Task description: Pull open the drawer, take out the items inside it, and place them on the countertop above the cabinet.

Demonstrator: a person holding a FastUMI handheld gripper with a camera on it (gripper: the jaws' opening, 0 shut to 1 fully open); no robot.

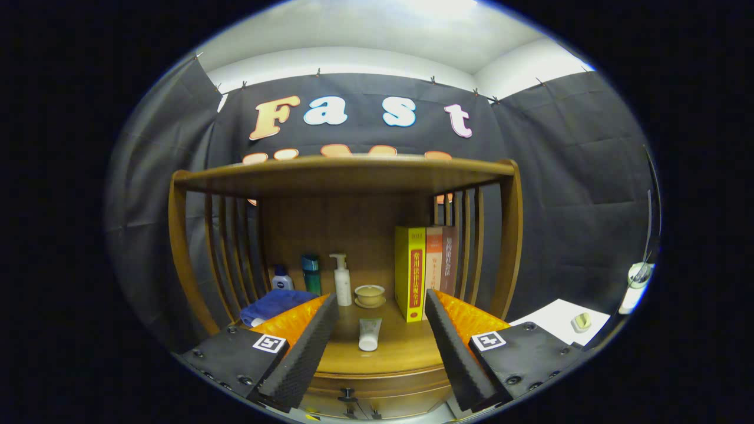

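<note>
Hovering gripper [382, 306] spread wide, holding nothing, white tube [369, 334] lying on countertop [400, 347] between its fingers

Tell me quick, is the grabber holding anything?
Gripper: open, its fingers spread wide and holding nothing; the white tube lies on the countertop between them, untouched.
</note>
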